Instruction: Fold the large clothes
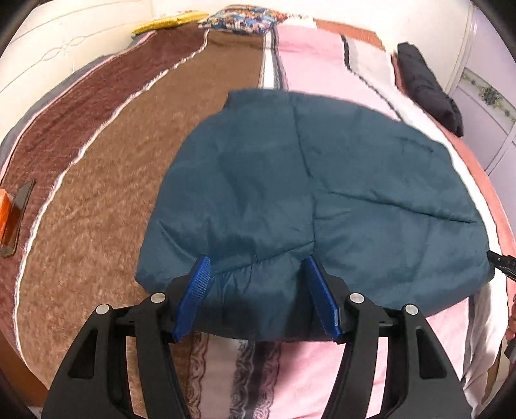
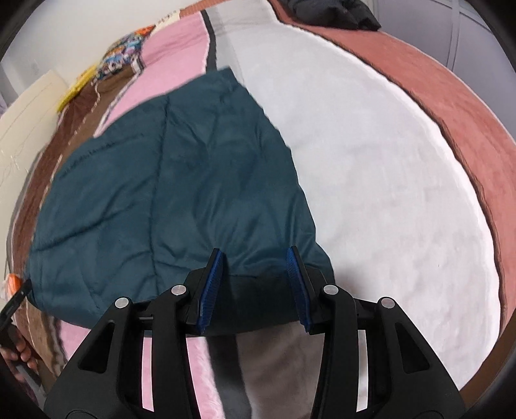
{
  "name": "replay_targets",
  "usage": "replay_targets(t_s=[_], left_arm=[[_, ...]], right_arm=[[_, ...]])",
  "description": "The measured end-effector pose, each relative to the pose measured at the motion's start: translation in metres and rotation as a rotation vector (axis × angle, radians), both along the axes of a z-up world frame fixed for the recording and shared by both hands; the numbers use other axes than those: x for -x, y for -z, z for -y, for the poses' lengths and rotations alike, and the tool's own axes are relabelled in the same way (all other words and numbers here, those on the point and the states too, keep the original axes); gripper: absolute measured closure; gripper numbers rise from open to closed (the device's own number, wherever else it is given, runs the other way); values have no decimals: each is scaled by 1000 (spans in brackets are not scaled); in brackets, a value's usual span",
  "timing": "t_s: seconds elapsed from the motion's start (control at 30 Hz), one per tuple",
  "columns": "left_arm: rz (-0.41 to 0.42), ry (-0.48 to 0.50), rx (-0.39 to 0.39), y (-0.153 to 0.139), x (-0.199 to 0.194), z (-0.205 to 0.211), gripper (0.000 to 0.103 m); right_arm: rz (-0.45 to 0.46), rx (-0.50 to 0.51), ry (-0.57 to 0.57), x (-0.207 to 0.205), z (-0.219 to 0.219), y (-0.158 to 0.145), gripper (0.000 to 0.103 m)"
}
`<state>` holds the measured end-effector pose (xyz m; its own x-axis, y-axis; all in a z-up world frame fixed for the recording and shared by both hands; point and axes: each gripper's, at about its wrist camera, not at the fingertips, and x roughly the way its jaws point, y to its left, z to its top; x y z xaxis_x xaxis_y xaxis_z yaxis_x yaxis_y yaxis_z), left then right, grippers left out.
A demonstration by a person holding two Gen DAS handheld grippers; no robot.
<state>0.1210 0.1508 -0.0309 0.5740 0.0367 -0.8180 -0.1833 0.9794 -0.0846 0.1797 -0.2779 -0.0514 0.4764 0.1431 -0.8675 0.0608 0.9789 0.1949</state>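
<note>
A teal quilted jacket [image 1: 309, 199] is lying spread on a striped plush blanket [image 1: 106, 193] that is covering the bed, and everything else is sitting around that jacket. Beyond its far edge a patterned cushion [image 1: 238, 21] and a yellow item [image 1: 167, 22] are resting near the headboard. Off its right side, well apart, a dark folded garment [image 1: 429, 90] is lying by the blanket's edge. Off its left side, an orange box with a dark phone-like slab [image 1: 14, 212] is sitting apart from it. Nothing is lying on top of the jacket.

To the jacket's right, a wide white band of blanket [image 2: 387, 193] is lying bare; to its left, brown bands are also bare. Its near hem is bunching and hanging over pink fabric.

The left gripper [image 1: 258, 290] is pointing steeply down at the near hem, its blue pads [image 1: 200, 277] clenched on a thick gathered fold of the jacket. The right gripper [image 2: 256, 280] is angling down likewise at the hem's right corner, grasping the jacket's dark hem band between its pads [image 2: 213, 280]. A person's fingers [image 2: 22, 351] are showing at the right wrist view's lower-left edge.
</note>
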Motion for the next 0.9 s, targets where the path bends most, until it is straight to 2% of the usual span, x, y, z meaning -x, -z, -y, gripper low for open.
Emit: replay_targets(t_s=[0.13,0.33,0.47,0.53,0.63,0.73,0.9], left_arm=[[-28,-16,25,14,-6,-5,41],[-32,-30,40,12,-1,-7,41],[65,-141,186,-18,31,-32,41],[80,-208,247,-22,47,-48,41],[43,-308,403,-12,67,-71,37],[-3,-367,523,4,68,-77,36],[-36,-366,568,20,50,-66,36]], right_arm=[[-52,-9,6,-11,-2,20,61],[-35,18,-14,-13,-5,28,58],[-35,-11,24,-5,1,17,58],[-31,-18,20,-1,2,14,57],[-42,-32,21,-1,4,21,57],[-46,-18,18,-1,3,25,55],[-47,7,12,-2,1,26,54]])
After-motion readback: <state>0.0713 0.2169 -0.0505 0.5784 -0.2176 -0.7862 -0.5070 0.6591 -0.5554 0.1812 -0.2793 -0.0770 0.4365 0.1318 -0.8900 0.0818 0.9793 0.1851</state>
